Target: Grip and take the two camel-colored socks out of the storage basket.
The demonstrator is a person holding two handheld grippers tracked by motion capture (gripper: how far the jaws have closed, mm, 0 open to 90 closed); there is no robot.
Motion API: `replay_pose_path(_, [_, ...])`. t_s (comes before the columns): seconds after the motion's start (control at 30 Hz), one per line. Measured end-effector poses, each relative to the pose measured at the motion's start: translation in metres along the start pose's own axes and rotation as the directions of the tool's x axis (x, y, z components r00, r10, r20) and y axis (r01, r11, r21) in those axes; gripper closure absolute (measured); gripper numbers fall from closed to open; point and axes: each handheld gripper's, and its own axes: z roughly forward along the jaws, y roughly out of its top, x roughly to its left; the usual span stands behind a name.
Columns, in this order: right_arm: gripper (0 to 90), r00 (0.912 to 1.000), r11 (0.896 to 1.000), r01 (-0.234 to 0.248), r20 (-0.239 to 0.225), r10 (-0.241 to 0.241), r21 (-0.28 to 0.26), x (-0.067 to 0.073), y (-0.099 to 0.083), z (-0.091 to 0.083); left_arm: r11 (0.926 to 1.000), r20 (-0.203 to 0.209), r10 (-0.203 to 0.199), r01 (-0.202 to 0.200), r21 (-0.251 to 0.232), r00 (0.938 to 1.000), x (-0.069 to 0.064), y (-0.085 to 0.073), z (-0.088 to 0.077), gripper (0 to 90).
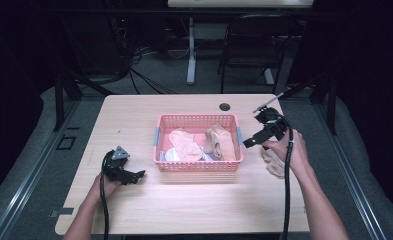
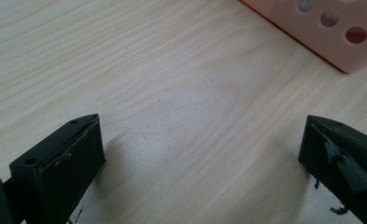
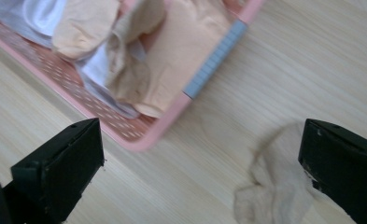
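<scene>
The beige sock point(image 1: 274, 163) lies crumpled on the wooden table point(image 1: 194, 205), just to the right of the pink basket point(image 1: 199, 167) and partly under the person's right hand point(image 1: 290, 152). On the near left side, the left hand point(image 1: 105, 185) holds the left gripper point(image 1: 138, 175) low over the table, a little apart from the basket's near left corner; its jaws stand wide apart with only bare wood between them. The right gripper point(image 1: 247, 143) is raised over the table at the right side of the basket, and its jaws are also wide open and hold nothing. In the right gripper view the sock point(image 3: 274, 186) lies between the jaws, closer to the right one. Inside the basket there are peach and beige socks point(image 1: 186, 145) and a piece of white cloth point(image 1: 171, 156). Farther away, beyond the table, a black chair point(image 1: 256, 45) stands on the floor.
</scene>
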Motion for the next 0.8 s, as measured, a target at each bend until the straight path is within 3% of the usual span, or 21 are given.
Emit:
replay_pose_path(0.03, [0.0, 0.9996, 1.000, 0.028, -0.009, -0.028, 0.007, 0.012, 0.014, 0.003, 1.0000, 0.000, 0.000, 0.000, 0.000, 1.0000, 0.000, 0.000, 0.000, 0.0])
replay_pose_path(0.07, [0.0, 0.9996, 1.000, 0.028, -0.009, -0.028, 0.007, 0.012, 0.014, 0.003, 1.0000, 0.000, 0.000, 0.000, 0.000, 1.0000, 0.000, 0.000, 0.000, 0.0])
replay_pose_path(0.1, [0.0, 0.9985, 0.999, 0.054, -0.013, -0.053, 0.010, 0.023, 0.026, 0.008, 1.0000, 0.000, 0.000, 0.000, 0.000, 1.0000, 0.000, 0.000, 0.000, 0.0])
replay_pose_path(0.2, [0.0, 0.9970, 0.997, 0.071, -0.032, -0.070, 0.027, 0.032, 0.038, 0.015, 1.0000, 0.000, 0.000, 0.000, 0.000, 1.0000, 0.000, 0.000, 0.000, 0.0])
replay_pose_path(0.3, [0.0, 0.9946, 0.994, 0.094, -0.050, -0.091, 0.063, 0.047, 0.057, 0.039, 1.0000, 0.001, 0.000, 0.000, 0.000, 1.0000, 0.000, 0.000, 0.000, 0.0])
replay_pose_path(0.33, [0.0, 0.9946, 0.994, 0.094, -0.050, -0.091, 0.063, 0.047, 0.057, 0.039, 1.0000, 0.001, 0.000, 0.000, 0.000, 1.0000, 0.000, 0.000, 0.000, 0.0])
replay_pose_path(0.37, [0.0, 0.9927, 0.989, 0.112, -0.055, -0.107, 0.092, 0.054, 0.064, 0.052, 1.0000, 0.001, 0.000, 0.000, -0.001, 1.0000, 0.000, 0.000, 0.000, 0.0])
replay_pose_path(0.4, [0.0, 0.9927, 0.989, 0.112, -0.055, -0.107, 0.092, 0.054, 0.064, 0.052, 1.0000, 0.001, 0.000, 0.000, -0.001, 1.0000, 0.000, 0.000, 0.000, 0.0])
replay_pose_path(0.47, [0.4, 0.9896, 0.981, 0.125, -0.089, -0.113, 0.151, 0.059, 0.070, 0.073, 1.0000, 0.001, 0.001, -0.001, 0.000, 1.0000, 0.000, 0.000, 0.000, 0.0])
replay_pose_path(0.6, [1.3, 0.9898, 0.977, 0.119, -0.099, -0.103, 0.176, 0.062, 0.072, 0.090, 1.0000, 0.001, 0.001, -0.001, 0.000, 1.0000, 0.000, 0.000, 0.000, 0.0])
replay_pose_path(0.8, [15.3, 0.9934, 0.973, 0.108, -0.060, -0.098, 0.203, 0.064, 0.074, 0.109, 1.0000, 0.001, 0.003, -0.003, 0.000, 1.0000, 0.000, 0.000, 0.000, 0.0])
